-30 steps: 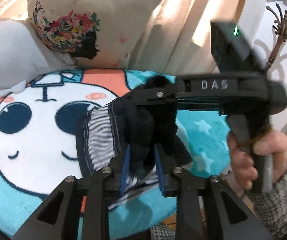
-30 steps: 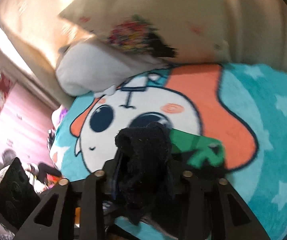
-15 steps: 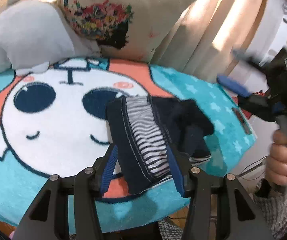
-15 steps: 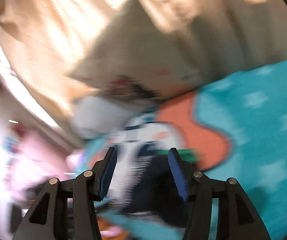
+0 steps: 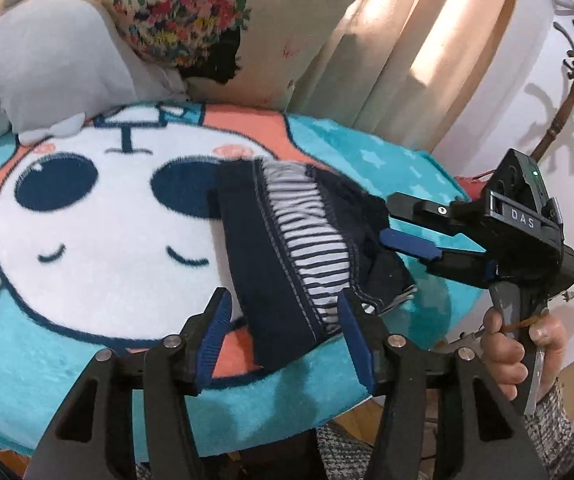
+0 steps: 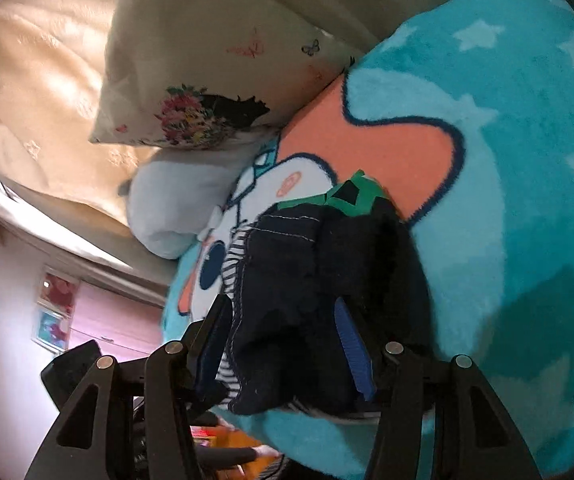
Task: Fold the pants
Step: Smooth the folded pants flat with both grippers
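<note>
Pants [image 5: 287, 248] lie bunched on the cartoon blanket [image 5: 87, 240], long axis running straight away from the left tongs [image 5: 283, 340], whose jaws, just opened, straddle the near end untouched. Right tongs [image 6: 283, 344] stand spread too, astride the bundle's side, equally near.

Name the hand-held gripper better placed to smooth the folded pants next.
Probably left: the left hand-held gripper is open, squarely straddling the pants' near end; the right hand-held gripper comes in tilted from their side.
</note>
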Available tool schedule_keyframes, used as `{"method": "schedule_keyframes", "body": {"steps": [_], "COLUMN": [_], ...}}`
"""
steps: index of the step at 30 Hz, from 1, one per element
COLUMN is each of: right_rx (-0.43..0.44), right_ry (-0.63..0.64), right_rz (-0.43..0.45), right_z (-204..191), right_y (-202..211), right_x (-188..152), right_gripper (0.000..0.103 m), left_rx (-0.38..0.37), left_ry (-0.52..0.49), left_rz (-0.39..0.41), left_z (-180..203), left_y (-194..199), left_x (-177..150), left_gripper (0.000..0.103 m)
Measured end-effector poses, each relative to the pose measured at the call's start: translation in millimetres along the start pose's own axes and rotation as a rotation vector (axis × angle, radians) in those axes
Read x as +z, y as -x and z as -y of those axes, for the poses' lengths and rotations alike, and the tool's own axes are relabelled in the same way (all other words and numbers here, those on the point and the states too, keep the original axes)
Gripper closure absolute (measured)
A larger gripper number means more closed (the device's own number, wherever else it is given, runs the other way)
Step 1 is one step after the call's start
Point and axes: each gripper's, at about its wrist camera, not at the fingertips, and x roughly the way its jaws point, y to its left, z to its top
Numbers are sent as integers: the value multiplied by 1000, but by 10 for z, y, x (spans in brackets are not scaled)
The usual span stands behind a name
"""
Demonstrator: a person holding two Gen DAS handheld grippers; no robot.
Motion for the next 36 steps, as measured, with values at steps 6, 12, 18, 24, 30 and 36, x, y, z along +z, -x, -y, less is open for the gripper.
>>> {"method": "schedule_keyframes", "body": {"steps": [6, 12, 18, 24, 30, 36], "right_rx": [-134, -174, -113, -78, -34, 21], "right_ry": [197, 174, 86, 103, 109, 177], "right_rz": [107, 65, 16, 17, 36, 36], "right_z": [-290, -112, 142, 151, 33, -362], "right_y": [346, 290, 25, -72, 7, -94], "right_x": [66, 186, 246, 226, 214, 345], "right_gripper": [28, 26, 26, 36, 62, 62], "left_rx": [-38, -128, -201, -249, -221, -160], "left_ry": [121, 207, 247, 256, 237, 238], "left_rz": [34, -77, -130, -122, -66, 17], "left_z": [-337, -546, -558, -458, -428, -592], "left_y": [45, -454, -782, -807, -587, -332], "left_x": [212, 462, 557, 536, 578, 831], "left_gripper": [30, 30, 30, 55, 67, 67]}}
